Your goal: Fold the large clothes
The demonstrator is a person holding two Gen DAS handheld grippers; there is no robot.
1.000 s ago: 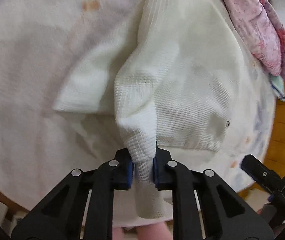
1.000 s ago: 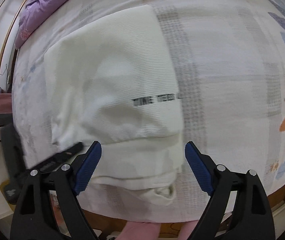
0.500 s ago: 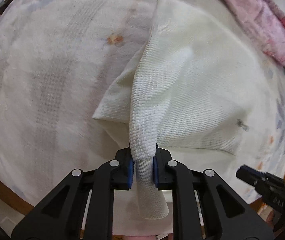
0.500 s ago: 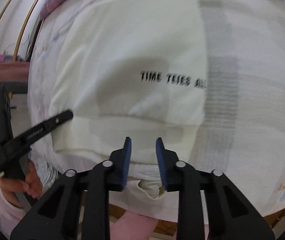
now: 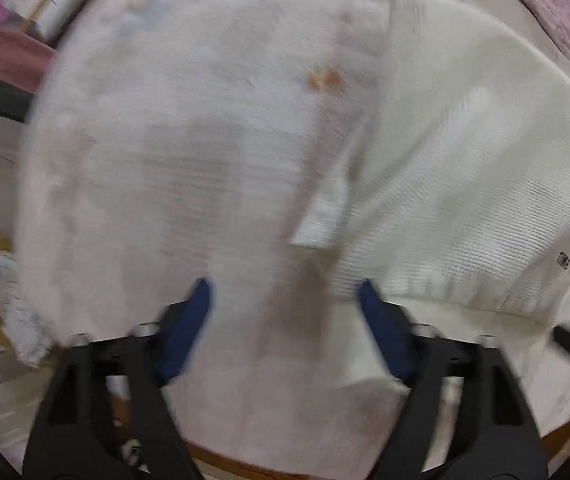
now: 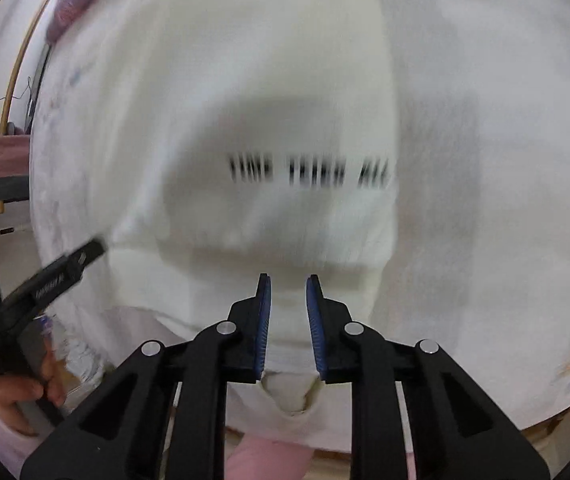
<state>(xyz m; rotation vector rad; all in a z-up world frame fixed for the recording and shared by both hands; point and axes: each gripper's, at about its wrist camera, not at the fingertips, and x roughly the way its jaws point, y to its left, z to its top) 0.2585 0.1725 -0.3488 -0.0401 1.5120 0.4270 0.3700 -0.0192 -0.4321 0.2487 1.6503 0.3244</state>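
Between the blue pads of the left gripper nothing is held now: the jaws have just been opening and stand well apart over bare bedspread, where a second ago they pinched the cuff of the sweater's sleeve. That sleeve lies released, its cuff end flat on the bedspread just beside the body of the white sweater (the view is blurred, so how neatly it landed cannot be told). Over on the other side, the right gripper has just been closing; its jaws were wide a second ago and are now narrowed onto the near hem of the sweater, with a band of white cloth between the pads. They seem to press on it, though a small gap shows at the tips. The sweater lies spread on the bed, its black lettering facing up. By the look of it, the sleeve fold is done and the next fold, from the hem, is starting.
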